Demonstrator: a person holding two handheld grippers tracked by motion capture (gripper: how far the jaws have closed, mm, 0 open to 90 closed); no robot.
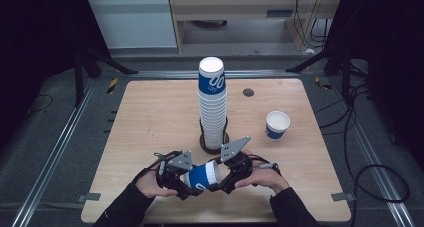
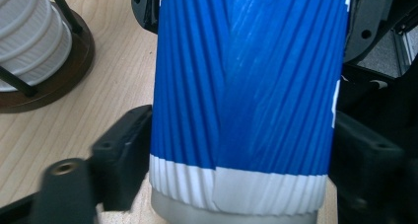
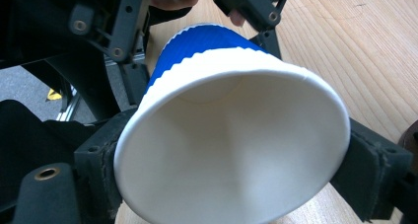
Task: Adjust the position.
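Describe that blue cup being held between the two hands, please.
The blue ribbed paper cup with a white band at its rim lies on its side, lifted just above the wooden table. Its inside is plain white and looks empty. The left claw grips the base end and the right claw grips the rim end, which looks squeezed slightly oval.

Low in the high view, a person's dark long sleeves (image 1: 124, 209) enter from the bottom edge, each hand wrapped around a black, skeletal two-jaw gripper. The left gripper (image 1: 186, 186) and right gripper (image 1: 223, 179) each carry a grey three-cornered plate (image 1: 233, 148) dotted with small holes on top, and thin black cables loop from their outer sides. In the left gripper view, at lower left, a matte black jaw block shows a round brass-coloured screw insert (image 2: 64, 168).
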